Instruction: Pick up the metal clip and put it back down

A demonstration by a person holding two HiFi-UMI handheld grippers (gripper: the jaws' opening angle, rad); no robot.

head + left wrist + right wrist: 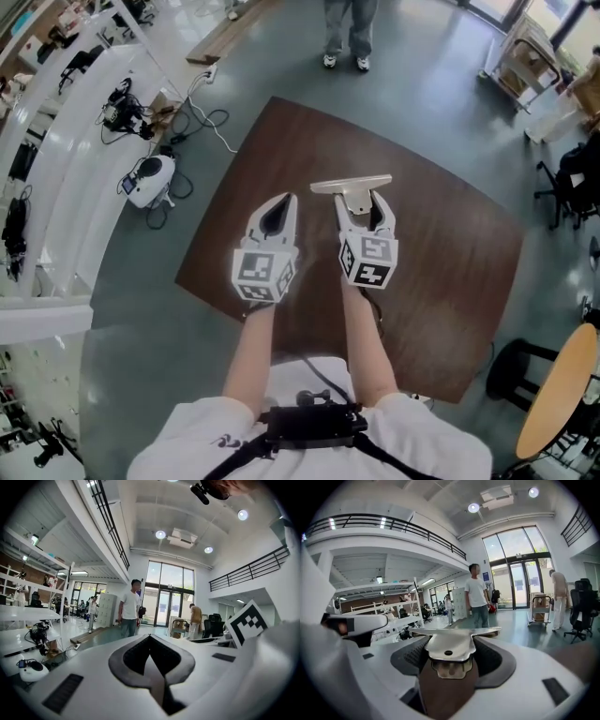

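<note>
Surroundings: a dark brown counter (450, 281) stands on a grey floor, its top bare around the two grippers. A person (349, 37) stands beyond its far edge. A white device (148, 180) with trailing cables lies on the floor to the left, beside white shelving (56, 141). A black stool (525, 370) and a round wooden table (562, 394) stand near the right corner, with a chair (572, 178) further back. Nothing lies between the grippers and the counter. Right gripper (364, 199): fingers (497, 660) clamped on the clip (349, 184), which is held over the counter's middle with its wide bar crosswise at the tips. Left gripper (281, 211): just beside the right, fingers (126, 658) together, nothing between them.
</note>
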